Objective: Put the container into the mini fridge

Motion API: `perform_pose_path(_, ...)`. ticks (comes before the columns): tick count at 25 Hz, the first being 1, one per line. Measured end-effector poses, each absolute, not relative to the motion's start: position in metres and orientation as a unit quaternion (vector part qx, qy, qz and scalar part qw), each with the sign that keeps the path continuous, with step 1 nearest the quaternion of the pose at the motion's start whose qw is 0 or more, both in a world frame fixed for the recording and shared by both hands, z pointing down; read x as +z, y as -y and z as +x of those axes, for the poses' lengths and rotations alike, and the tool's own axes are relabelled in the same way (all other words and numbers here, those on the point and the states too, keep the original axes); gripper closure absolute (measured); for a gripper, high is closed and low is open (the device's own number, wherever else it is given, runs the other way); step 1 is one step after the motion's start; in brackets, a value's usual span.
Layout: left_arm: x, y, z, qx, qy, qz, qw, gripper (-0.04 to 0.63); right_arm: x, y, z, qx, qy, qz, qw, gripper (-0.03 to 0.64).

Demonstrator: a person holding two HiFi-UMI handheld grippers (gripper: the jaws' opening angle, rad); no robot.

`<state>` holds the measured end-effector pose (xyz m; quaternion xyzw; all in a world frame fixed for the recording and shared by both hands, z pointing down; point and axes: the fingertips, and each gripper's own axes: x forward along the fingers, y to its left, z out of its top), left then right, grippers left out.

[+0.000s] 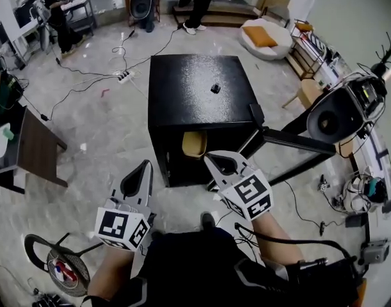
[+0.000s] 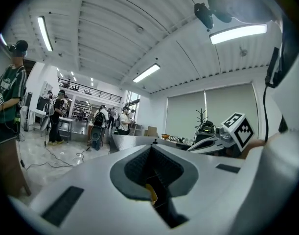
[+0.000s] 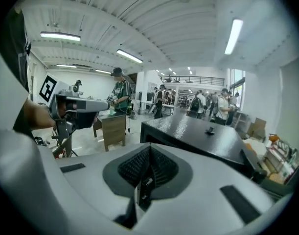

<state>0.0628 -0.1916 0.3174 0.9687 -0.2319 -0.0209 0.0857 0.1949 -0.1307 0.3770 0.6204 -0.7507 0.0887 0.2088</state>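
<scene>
I have the mini fridge (image 1: 182, 98) in the middle of the head view. It is a black box standing on the pale floor (image 1: 112, 139), and its door (image 1: 297, 141) is swung wide open toward the right of the frame. The container (image 1: 194, 144) is already inside. It is a tan piece sitting just behind the front edge of the open compartment, near the top of the dark opening. From this steep angle I only see its upper face, so I cannot tell what is in it, or whether it holds anything. The rest of the fridge interior is too dark to read.

A small black object (image 1: 215, 88) rests on the fridge's flat top, a little right of centre, and nothing else stands there.

Both tools hang in front of the opening and touch neither the fridge nor the container. The left gripper (image 1: 144, 168) sits lower left of the doorway. Its own view shows its fingers (image 2: 134, 168) closed together with nothing gripped. A yellow sliver shows low in the slot behind them, and I cannot tell what it is. The right gripper (image 1: 211, 157) is just below the container in the frame, tilted slightly downward. Its fingers (image 3: 161, 168) are also pressed shut and empty, with the fridge top stretching away beyond them.

Cables (image 1: 86, 82) trail over the floor at upper left.
</scene>
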Motion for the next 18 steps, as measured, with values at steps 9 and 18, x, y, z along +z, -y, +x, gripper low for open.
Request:
perform_pose_path(9,0.305,0.192,0.073,-0.03,0.254,0.963,0.088,0.586,0.332,0.115,0.211,0.063,0.756,0.639,0.127,0.6)
perform_pose_path(18,0.304,0.182,0.077,-0.031,0.27,0.96,0.073,0.586,0.319,0.113,0.228,0.021,0.74,0.657,0.143,0.601)
